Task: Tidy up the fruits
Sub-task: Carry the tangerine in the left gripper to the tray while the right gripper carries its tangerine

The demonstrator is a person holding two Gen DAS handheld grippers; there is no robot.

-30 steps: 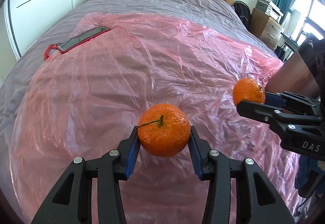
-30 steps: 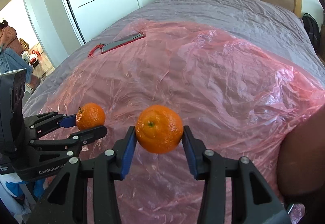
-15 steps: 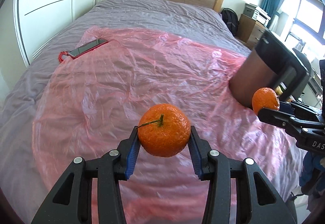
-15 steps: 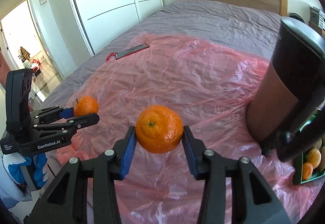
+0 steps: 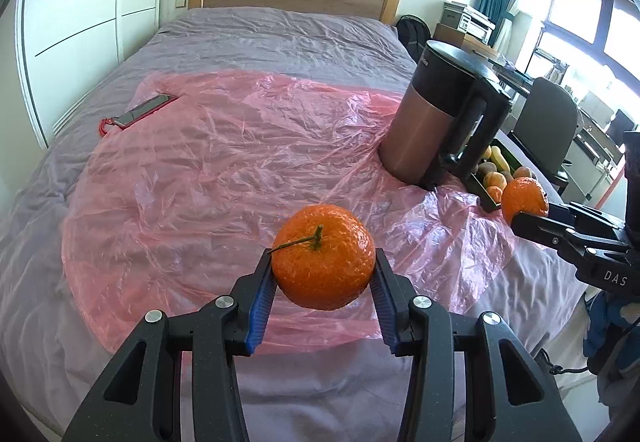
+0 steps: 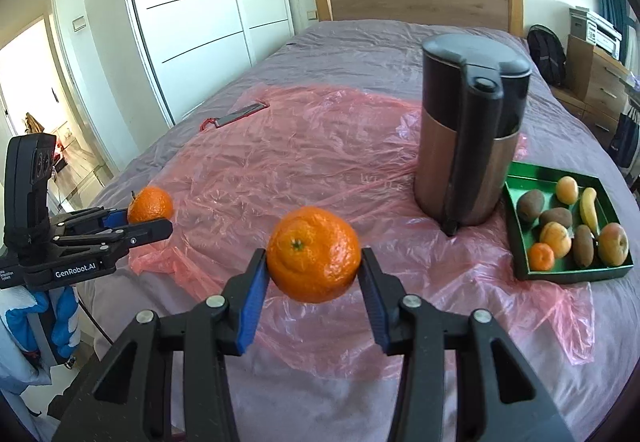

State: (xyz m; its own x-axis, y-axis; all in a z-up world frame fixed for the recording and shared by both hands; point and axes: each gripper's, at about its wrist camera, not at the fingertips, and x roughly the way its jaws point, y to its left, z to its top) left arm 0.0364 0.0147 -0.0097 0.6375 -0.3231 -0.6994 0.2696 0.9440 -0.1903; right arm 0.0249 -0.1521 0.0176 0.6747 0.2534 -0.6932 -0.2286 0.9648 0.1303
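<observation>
Kettle [image 6: 468, 137] upright on pink plastic sheet [image 6: 320, 161], just beside green fruit tray [image 6: 560, 274].

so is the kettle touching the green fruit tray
Cannot tell. In the right wrist view the kettle overlaps the green tray's near corner, hiding any contact or gap; the left wrist view also blocks that spot.
</observation>
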